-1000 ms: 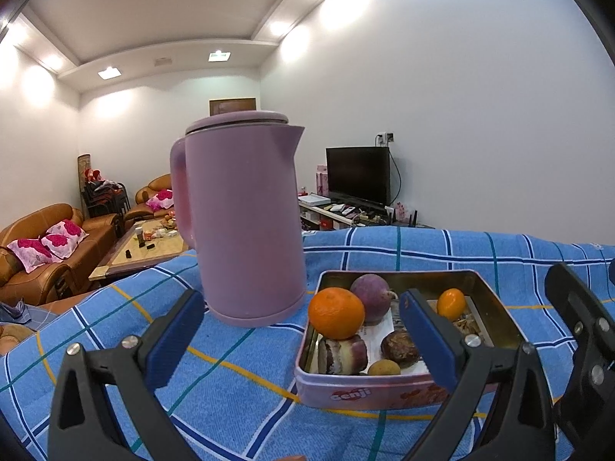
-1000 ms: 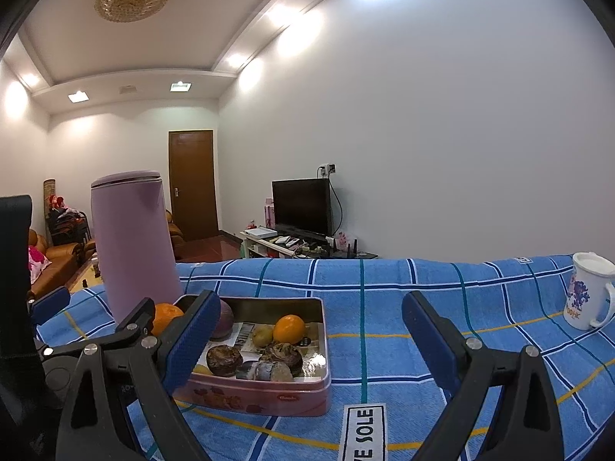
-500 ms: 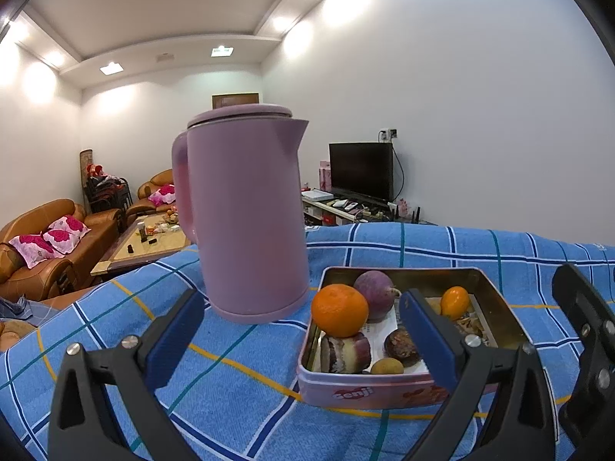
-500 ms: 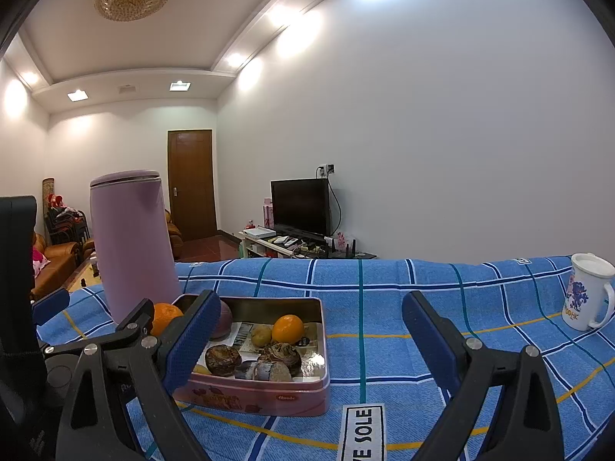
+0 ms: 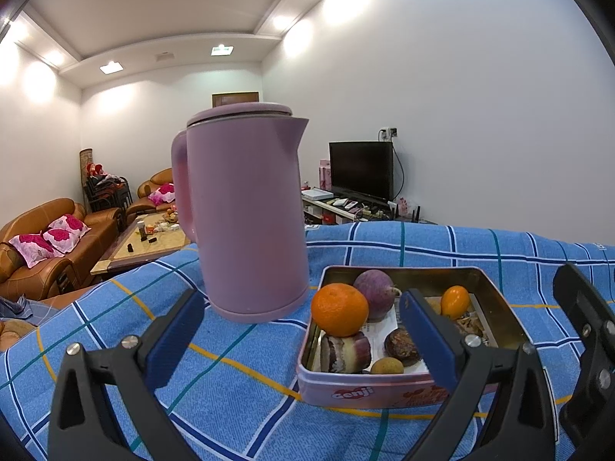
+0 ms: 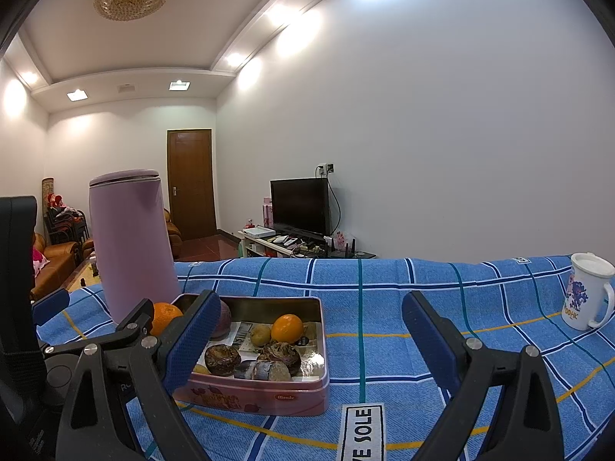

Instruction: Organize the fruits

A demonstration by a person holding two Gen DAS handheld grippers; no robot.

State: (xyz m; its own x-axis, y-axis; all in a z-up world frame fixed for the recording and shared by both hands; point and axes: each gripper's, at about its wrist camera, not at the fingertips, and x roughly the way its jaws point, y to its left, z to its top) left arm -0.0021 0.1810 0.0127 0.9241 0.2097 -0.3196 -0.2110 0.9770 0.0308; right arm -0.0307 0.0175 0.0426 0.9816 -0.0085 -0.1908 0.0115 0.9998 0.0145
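A pink tin (image 5: 369, 390) (image 6: 269, 395) sits on the blue checked cloth and holds the fruit. Inside lie a large orange (image 5: 339, 309) (image 6: 165, 317), a purple round fruit (image 5: 373, 295), a small orange (image 5: 455, 301) (image 6: 287, 328), a yellow-green small fruit (image 6: 260, 334) (image 5: 387, 365), dark brown wrinkled fruits (image 6: 222, 359) (image 5: 401, 345) and a cut purple piece (image 5: 346, 350). My left gripper (image 5: 301, 334) stands open, low over the cloth just before the tin. My right gripper (image 6: 307, 334) is open too, its left finger in front of the tin's left side. Neither holds anything.
A tall pink kettle (image 5: 246, 211) (image 6: 132, 242) stands on the cloth just left of the tin. A white printed mug (image 6: 586, 296) sits at the far right. The left gripper's body (image 6: 23, 307) shows at the right wrist view's left edge. Behind are sofas and a television.
Both views have risen and edged forward slightly, so the tin and kettle sit a little lower and nearer. Both grippers stay open and nothing in the tin has moved.
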